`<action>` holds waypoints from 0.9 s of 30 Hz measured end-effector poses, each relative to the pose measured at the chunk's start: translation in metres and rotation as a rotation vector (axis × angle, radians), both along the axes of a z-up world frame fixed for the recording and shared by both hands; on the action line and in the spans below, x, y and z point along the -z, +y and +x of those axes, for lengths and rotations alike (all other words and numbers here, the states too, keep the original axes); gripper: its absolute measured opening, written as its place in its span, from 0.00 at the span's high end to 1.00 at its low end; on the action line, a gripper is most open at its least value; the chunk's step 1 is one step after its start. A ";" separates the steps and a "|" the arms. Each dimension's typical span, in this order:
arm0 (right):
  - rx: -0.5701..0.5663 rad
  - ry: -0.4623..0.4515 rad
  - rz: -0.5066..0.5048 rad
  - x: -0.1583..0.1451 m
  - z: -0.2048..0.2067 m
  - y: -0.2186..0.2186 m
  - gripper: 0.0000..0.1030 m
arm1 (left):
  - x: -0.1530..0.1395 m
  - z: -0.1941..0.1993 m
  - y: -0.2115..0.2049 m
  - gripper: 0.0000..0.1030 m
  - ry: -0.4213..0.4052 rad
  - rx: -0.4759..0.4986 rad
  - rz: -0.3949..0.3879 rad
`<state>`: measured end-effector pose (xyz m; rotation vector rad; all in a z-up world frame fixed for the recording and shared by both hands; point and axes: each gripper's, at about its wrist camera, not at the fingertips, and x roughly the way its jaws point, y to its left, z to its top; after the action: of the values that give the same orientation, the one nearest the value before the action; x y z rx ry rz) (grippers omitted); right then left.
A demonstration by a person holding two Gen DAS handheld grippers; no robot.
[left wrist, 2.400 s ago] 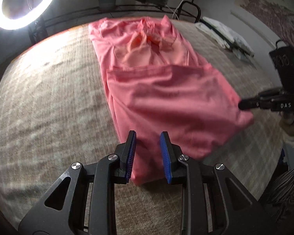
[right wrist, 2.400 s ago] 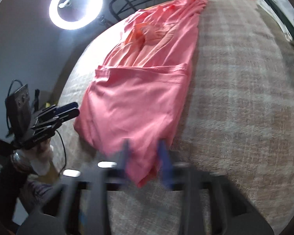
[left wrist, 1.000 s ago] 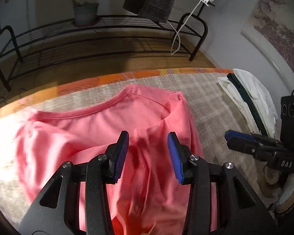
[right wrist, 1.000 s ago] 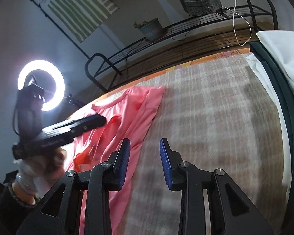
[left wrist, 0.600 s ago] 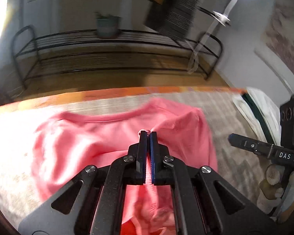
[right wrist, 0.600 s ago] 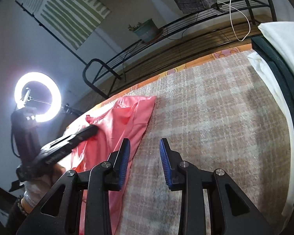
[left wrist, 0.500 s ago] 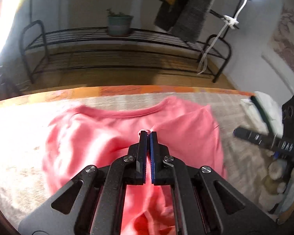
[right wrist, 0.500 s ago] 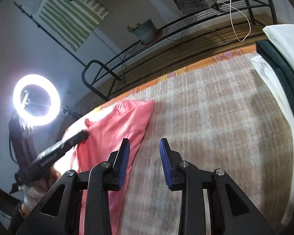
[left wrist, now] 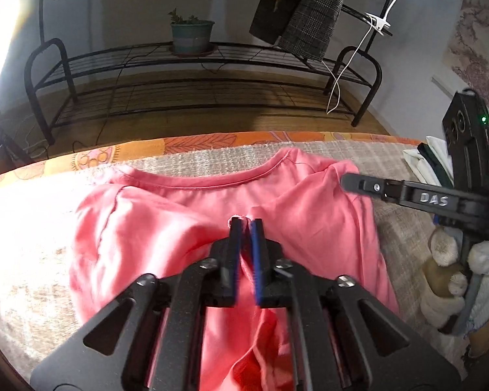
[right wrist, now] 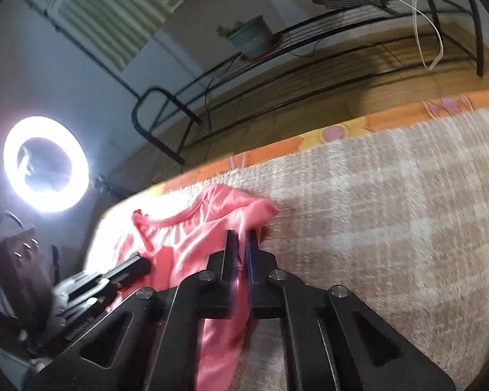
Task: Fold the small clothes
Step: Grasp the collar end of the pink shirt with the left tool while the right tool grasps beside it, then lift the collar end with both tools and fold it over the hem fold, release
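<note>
Pinching pink shirt point(left wrist: 309, 215) now, right tongs point(right wrist: 241, 244) newly closed on its edge, left tongs point(left wrist: 246, 228) easing open around fabric.

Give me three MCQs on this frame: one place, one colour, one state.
1. Where is the plant pot?
A. on the metal rack
B. on the blanket
C. on the shirt

2. What colour is the shirt?
A. white
B. green
C. pink

3. What is the right gripper doing?
A. open above the blanket
B. shut on the shirt
C. shut on a cable

Key: 1 A, the pot stands on the rack behind the bed. 2 C, the shirt is pink in both views. 3 B, the right wrist view shows pink cloth pinched between its closed pads at the shirt's edge.
</note>
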<state>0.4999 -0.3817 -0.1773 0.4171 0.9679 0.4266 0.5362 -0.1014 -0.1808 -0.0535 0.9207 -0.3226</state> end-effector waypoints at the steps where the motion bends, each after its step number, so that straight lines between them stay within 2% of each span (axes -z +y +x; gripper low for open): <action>1: -0.009 -0.032 -0.093 -0.009 0.000 0.008 0.97 | -0.006 -0.001 0.006 0.79 -0.007 -0.002 -0.015; 2: -0.013 -0.070 -0.149 -0.017 -0.001 0.012 0.98 | -0.014 -0.003 0.014 0.74 -0.025 -0.009 -0.029; 4: 0.004 -0.115 -0.190 -0.029 -0.001 0.012 0.99 | -0.031 -0.008 0.036 0.69 -0.079 -0.029 -0.033; 7: 0.012 -0.082 -0.225 -0.023 0.007 0.008 0.99 | -0.044 -0.007 0.079 0.68 -0.121 -0.105 0.010; 10: -0.015 -0.065 -0.171 -0.017 0.005 0.004 0.99 | -0.037 0.000 0.111 0.68 -0.082 -0.142 0.000; 13: -0.003 -0.062 -0.095 -0.014 0.003 -0.003 0.96 | -0.018 0.012 0.126 0.68 -0.015 -0.145 -0.022; 17: 0.014 -0.052 -0.048 -0.010 0.006 -0.008 0.71 | 0.008 0.023 0.134 0.68 0.052 -0.175 -0.091; 19: 0.013 -0.042 -0.053 -0.006 0.009 -0.006 0.71 | 0.018 0.029 0.135 0.68 0.073 -0.189 -0.130; 22: 0.006 -0.022 -0.060 -0.002 0.013 -0.004 0.71 | 0.020 0.037 0.128 0.68 0.070 -0.170 -0.130; 23: 0.003 -0.021 -0.065 -0.002 0.014 -0.003 0.71 | 0.018 0.037 0.126 0.72 0.059 -0.156 -0.126; 25: -0.008 -0.020 -0.072 -0.002 0.015 0.000 0.71 | 0.015 0.036 0.118 0.99 0.027 -0.152 -0.085; 27: -0.018 -0.023 -0.088 -0.003 0.016 0.004 0.71 | 0.010 0.033 0.121 0.99 -0.016 -0.197 -0.069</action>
<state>0.5163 -0.3777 -0.1747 0.3231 0.9649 0.4026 0.5694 0.0199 -0.1907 -0.2038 0.8810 -0.1714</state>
